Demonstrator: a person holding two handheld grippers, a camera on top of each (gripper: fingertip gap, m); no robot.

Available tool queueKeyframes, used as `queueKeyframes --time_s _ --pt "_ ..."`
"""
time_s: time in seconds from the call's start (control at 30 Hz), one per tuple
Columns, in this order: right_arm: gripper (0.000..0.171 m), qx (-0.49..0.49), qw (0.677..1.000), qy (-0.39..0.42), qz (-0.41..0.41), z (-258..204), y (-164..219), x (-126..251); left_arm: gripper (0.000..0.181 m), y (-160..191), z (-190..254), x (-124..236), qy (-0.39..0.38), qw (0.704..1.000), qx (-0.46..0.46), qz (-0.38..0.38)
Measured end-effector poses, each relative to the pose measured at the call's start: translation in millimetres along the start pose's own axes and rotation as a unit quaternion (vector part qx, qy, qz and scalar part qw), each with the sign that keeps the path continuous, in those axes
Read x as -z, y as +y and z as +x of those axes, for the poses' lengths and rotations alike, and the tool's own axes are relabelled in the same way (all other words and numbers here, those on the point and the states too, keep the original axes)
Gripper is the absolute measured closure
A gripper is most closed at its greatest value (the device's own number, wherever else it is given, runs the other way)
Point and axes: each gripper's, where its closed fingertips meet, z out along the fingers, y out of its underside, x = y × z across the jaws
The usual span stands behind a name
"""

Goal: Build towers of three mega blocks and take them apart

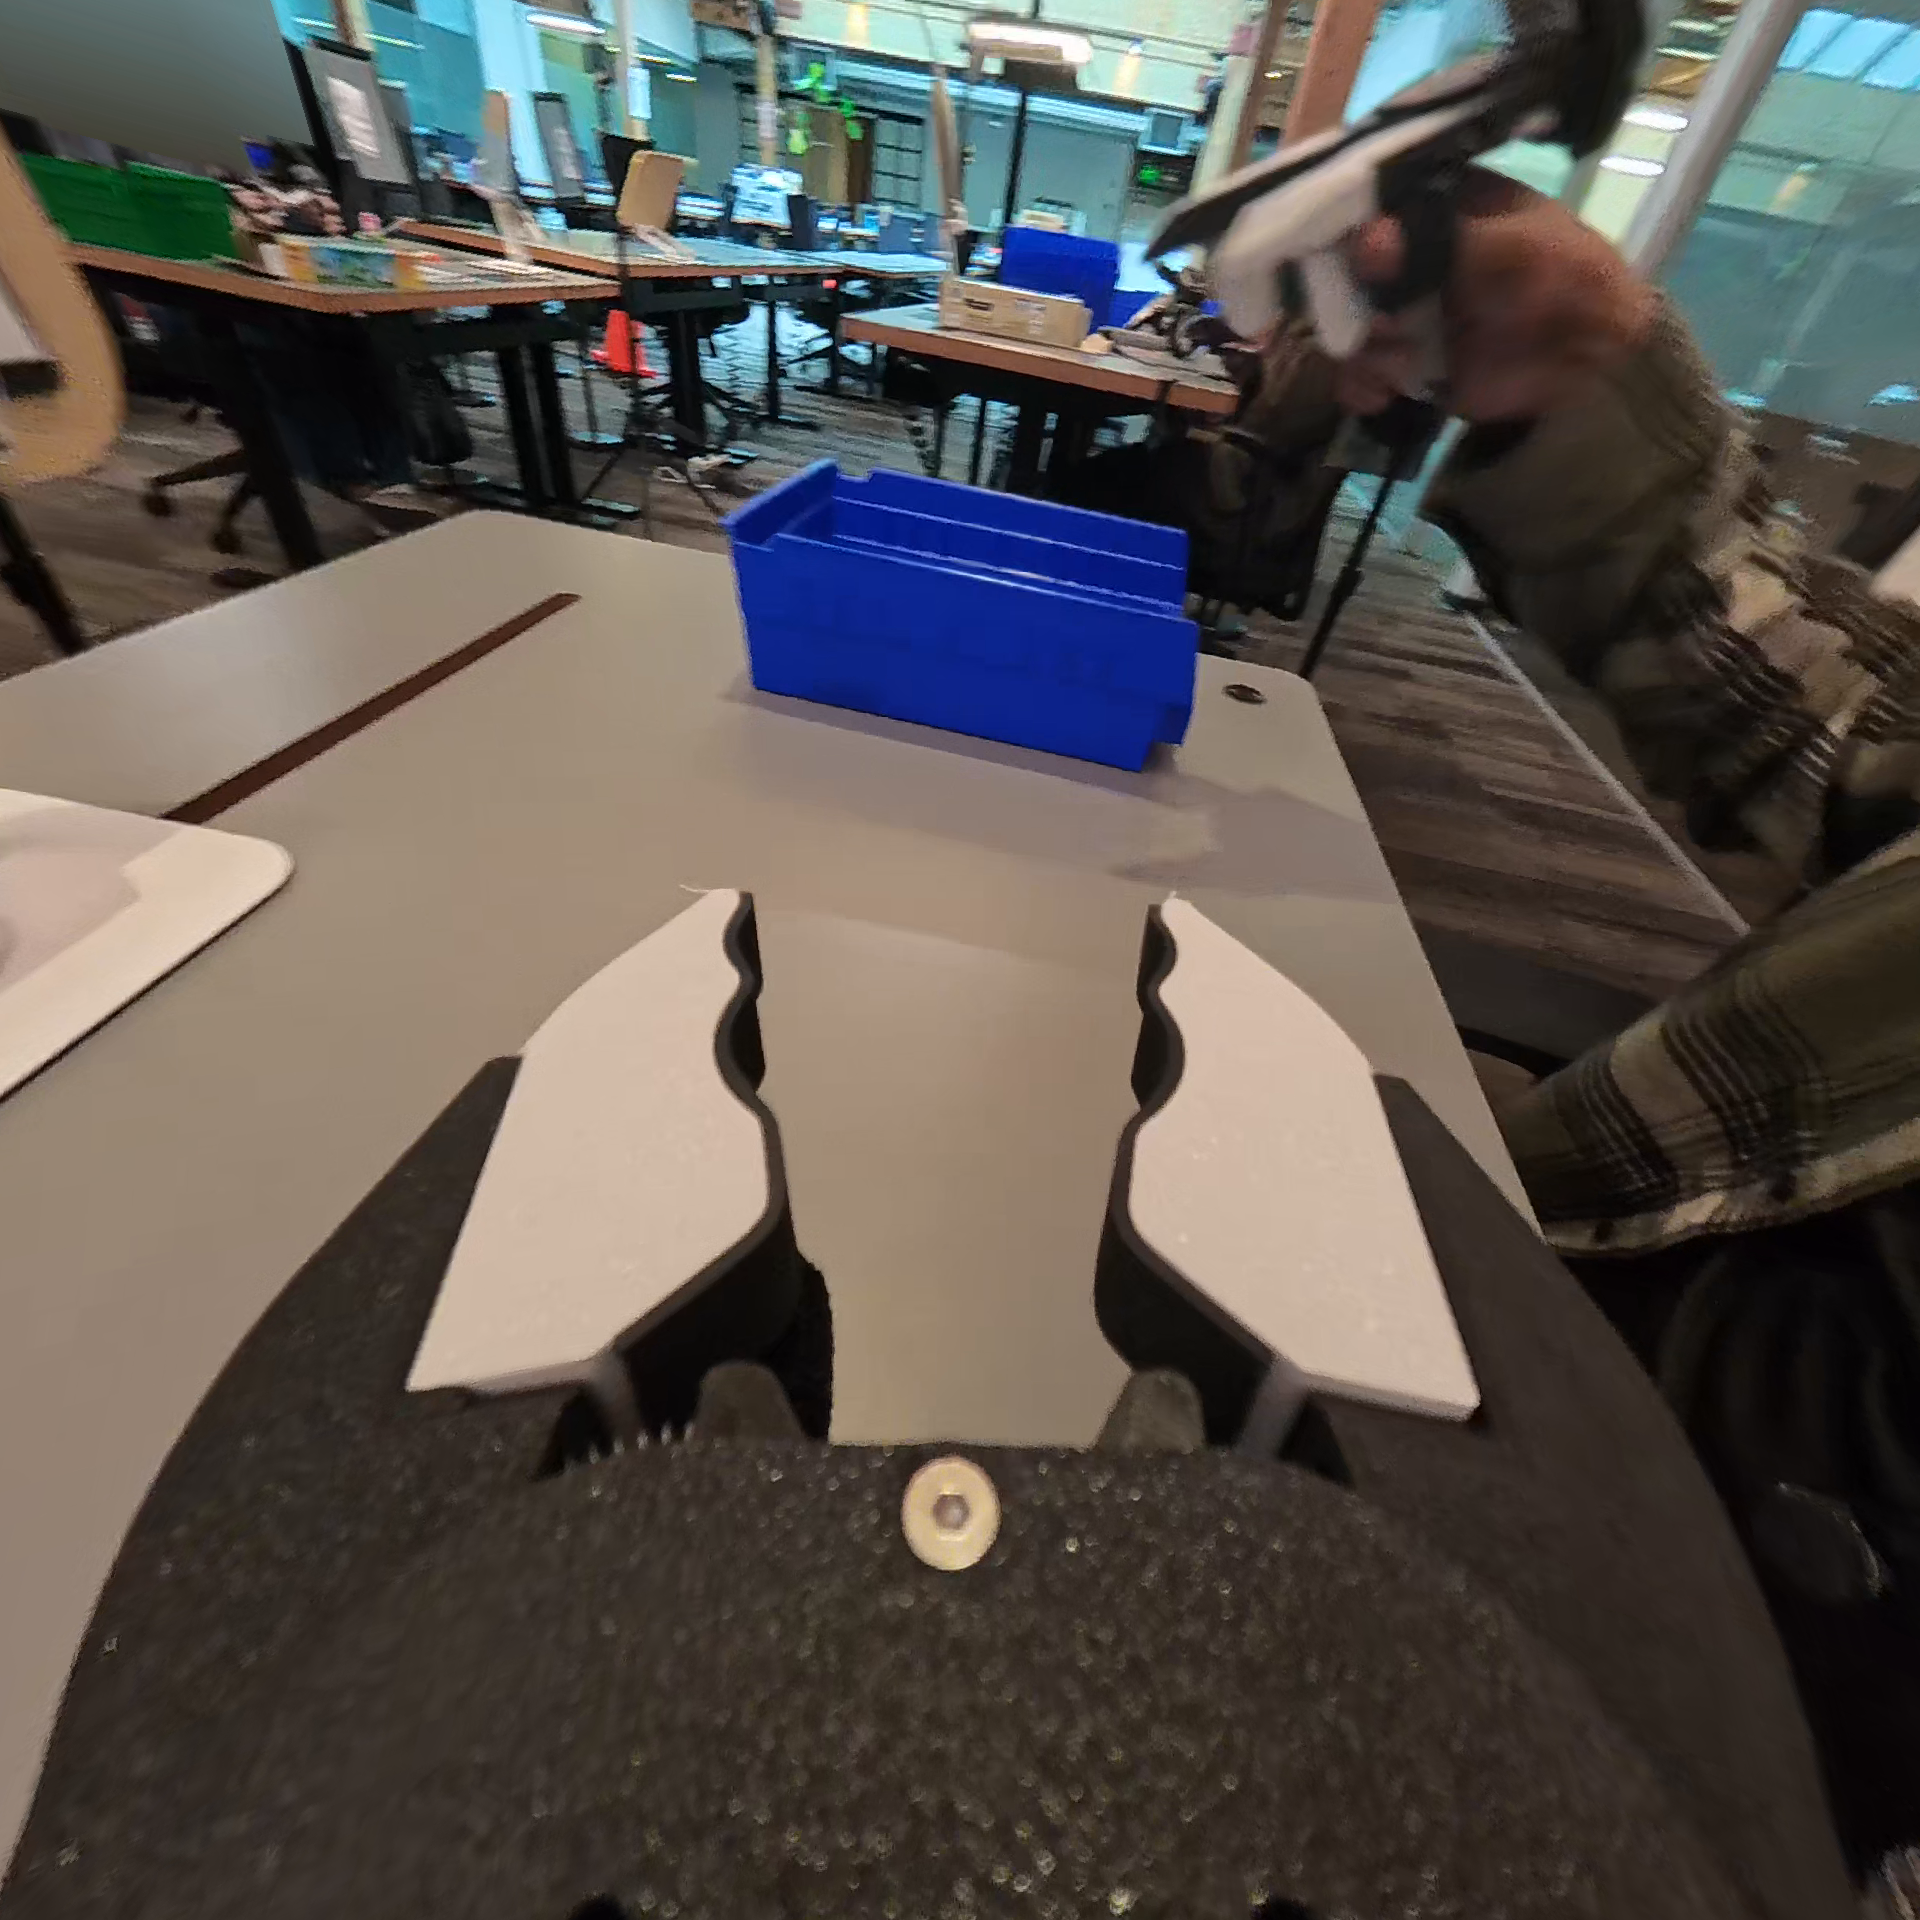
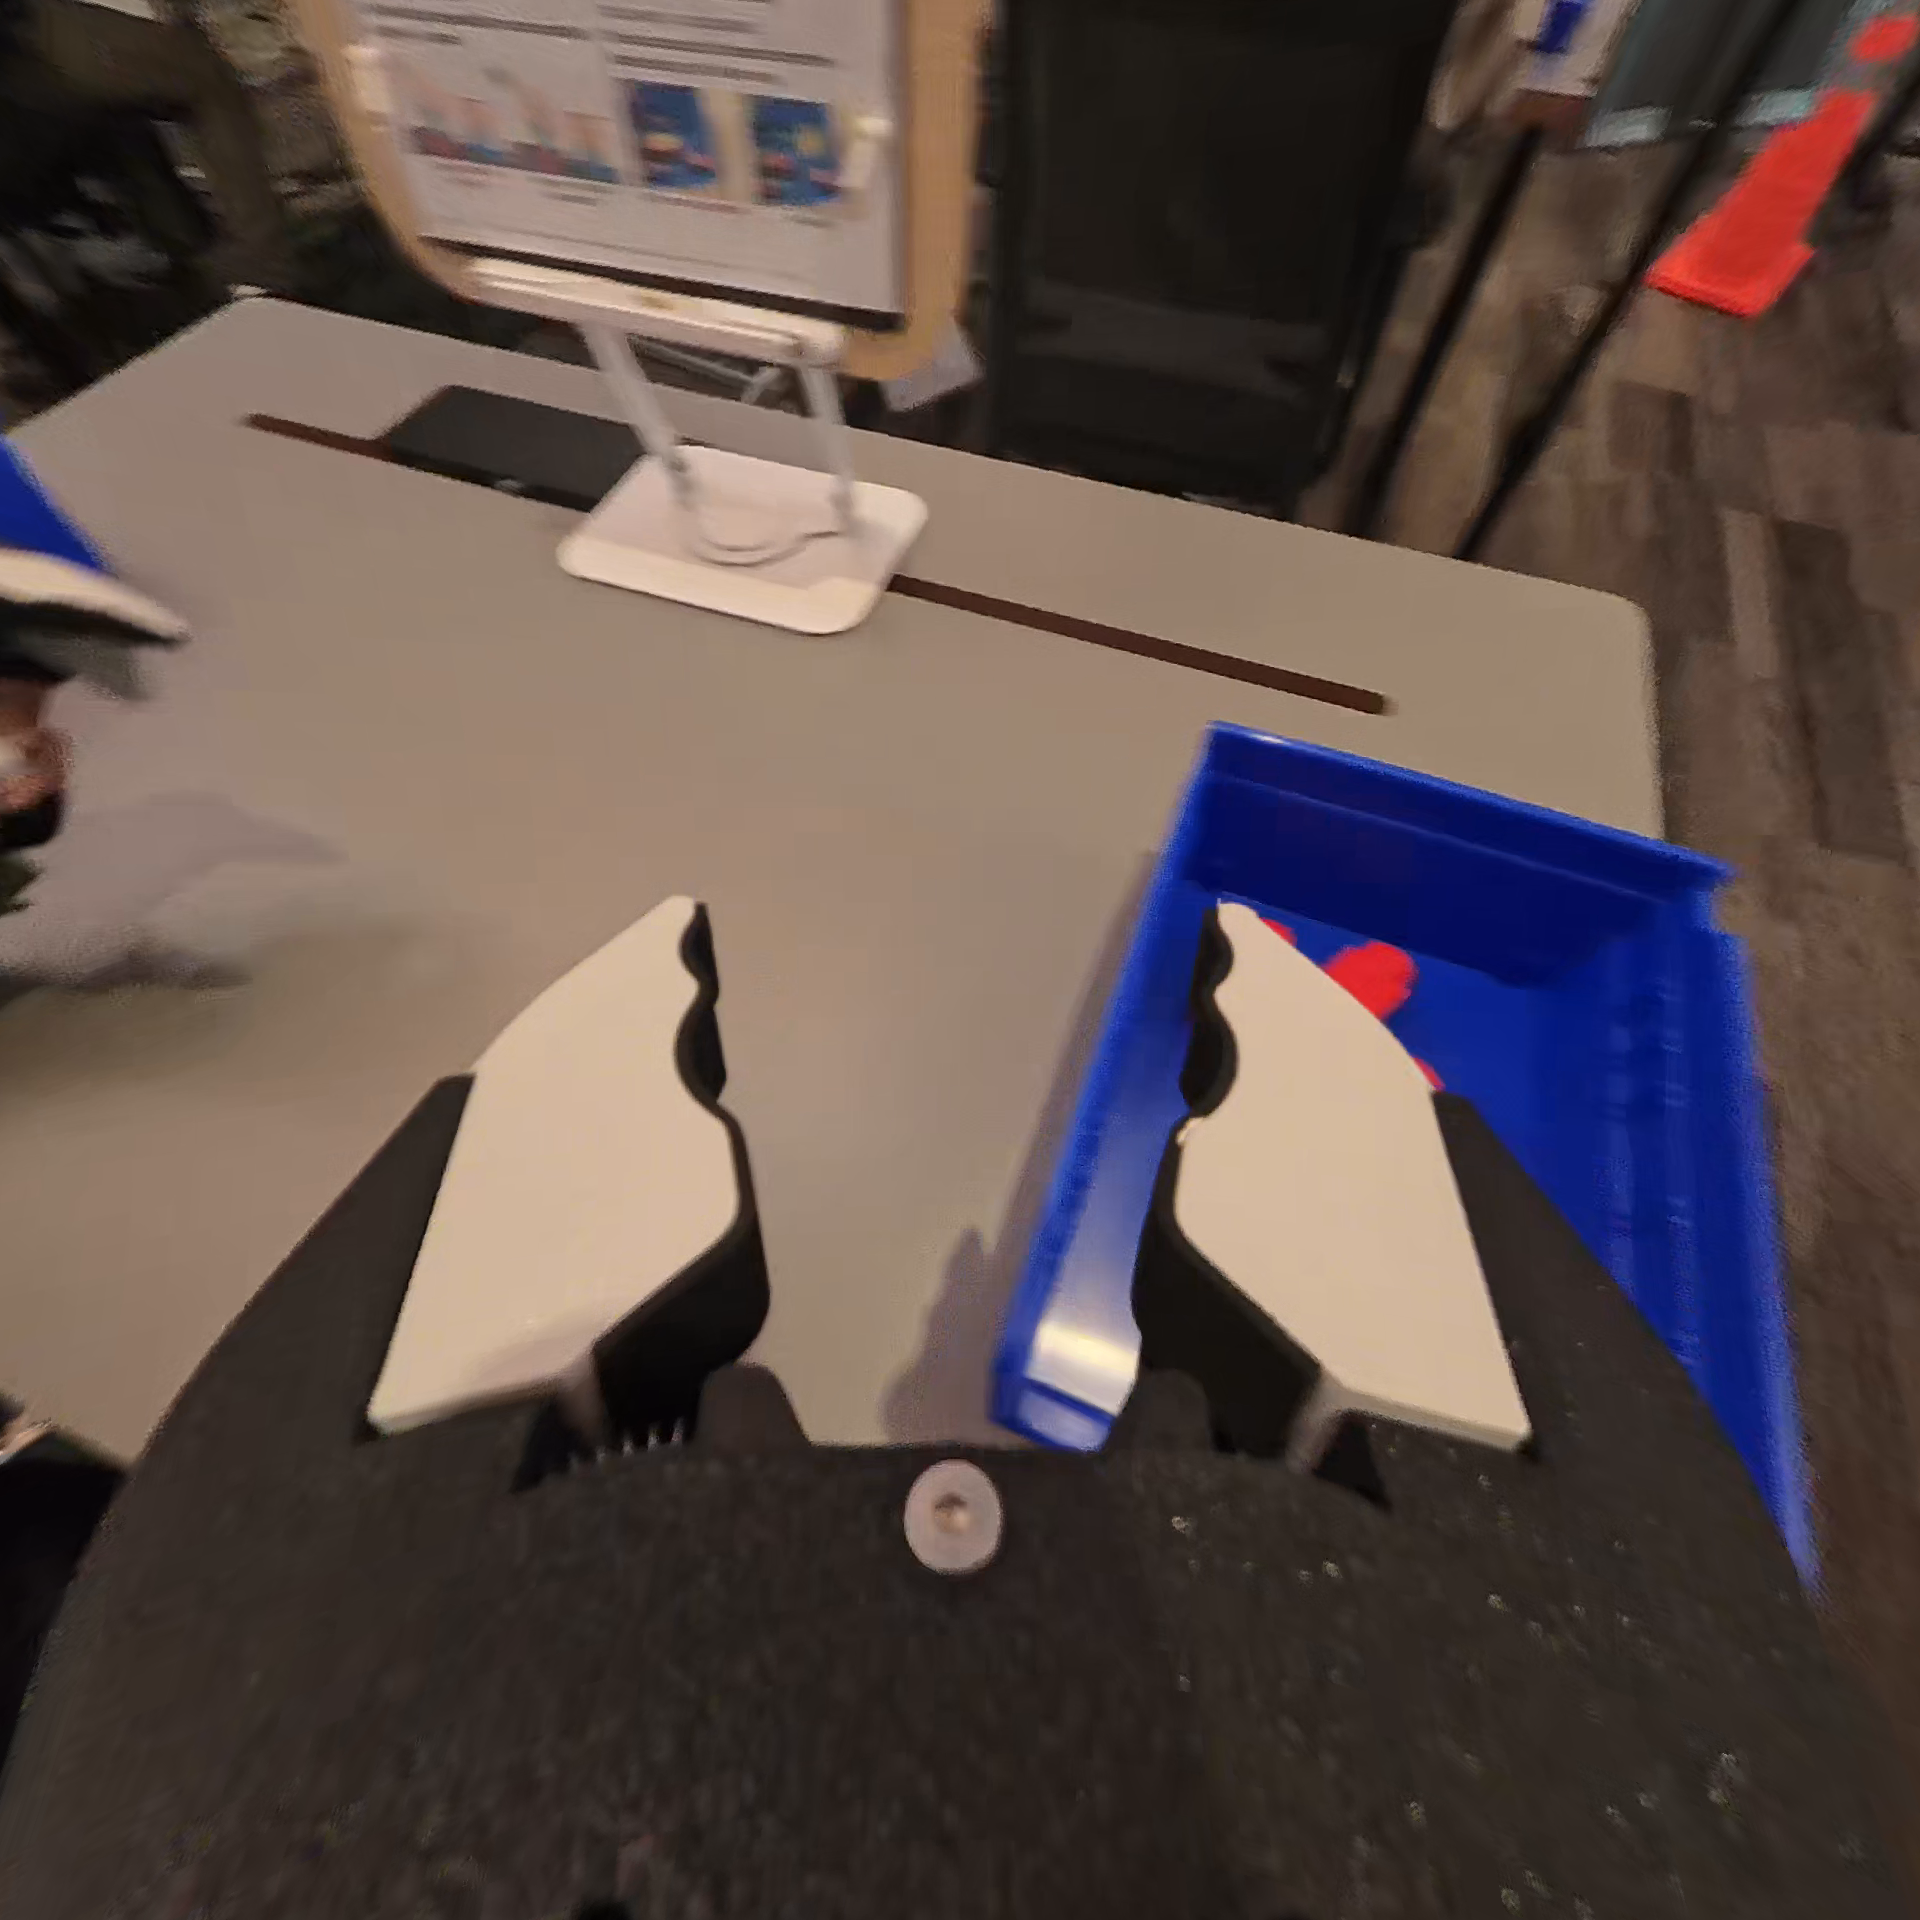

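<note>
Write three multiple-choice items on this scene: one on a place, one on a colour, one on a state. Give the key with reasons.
1. Where does the blue bin sit on the grey table in the right wrist view?
A. near the right edge
B. at its middle
C. under the stand

2. What colour is the block showing inside the bin?
A. green
B. red
C. yellow

3. How is the left gripper?
A. shut on a block
B. shut, empty
C. open, empty

Key: A, floor shows just beyond it; B, red shapes lie on the bin's floor; C, bare table shows between its fingers.
</note>
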Motion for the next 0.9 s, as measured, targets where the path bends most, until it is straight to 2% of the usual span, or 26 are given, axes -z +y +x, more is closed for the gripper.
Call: queueKeyframes --time_s 0.17,0.3,0.37,0.47,0.53,0.6,0.7,0.9 --pt "0.084 0.017 0.996 -0.092 0.007 -83 20 -18 0.114 -43 -4 55 -0.101 0.995 0.007 0.022" --pt "0.086 0.009 0.987 -0.155 0.035 -130 27 -43 0.115 -69 -6 142 -0.222 0.975 -0.004 0.012" --pt "0.088 0.012 0.982 -0.181 0.048 -148 28 -52 0.115 -66 -17 199 -0.31 0.951 -0.002 -0.017" --pt "0.09 0.018 0.976 -0.208 0.068 -171 28 -62 0.114 -43 -35 296 -0.44 0.896 0.032 -0.053" --pt "0.091 0.016 0.972 -0.225 0.071 -184 31 -67 0.113 -25 -41 350 -0.49 0.867 0.077 -0.044" --pt "0.091 0.012 0.968 -0.239 0.075 -193 33 -71 0.11 -6 -47 386 -0.516 0.847 0.124 -0.02" --pt "0.093 0.024 0.966 -0.25 0.06 -201 38 -73 0.103 29 -57 409 -0.535 0.826 0.177 -0.013" --pt "0.096 0.033 0.964 -0.248 0.086 -203 33 -65 0.095 87 -74 415 -0.563 0.796 0.217 -0.052"
